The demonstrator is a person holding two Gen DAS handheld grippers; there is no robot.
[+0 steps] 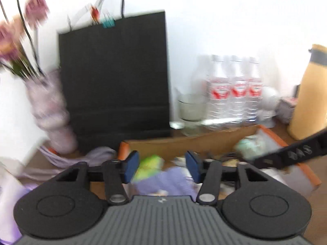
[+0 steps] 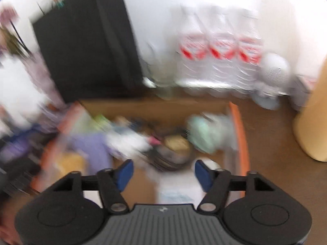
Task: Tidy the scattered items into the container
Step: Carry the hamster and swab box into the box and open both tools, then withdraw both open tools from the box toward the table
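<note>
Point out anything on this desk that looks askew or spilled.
Nothing clearly spilled. The cardboard box holds a loose jumble of items; a lilac cloth lies crumpled outside it by the vase. Blur hides finer detail.

Two handheld grippers, matte black w/ blue pads

Left gripper (image 1: 162,168): grey ribbed housing w/ small pale logo at top centre, two round black discs either side, black linkage arms on silver pivot pins, triangular cut-outs in outer links, blue pads (image 1: 131,166). Right gripper (image 2: 163,176): same build – ribbed grey body, black discs, silver pins, blue pads (image 2: 124,175). Black bar w/ embossed lettering at right edge of left view, unreadable.
</note>
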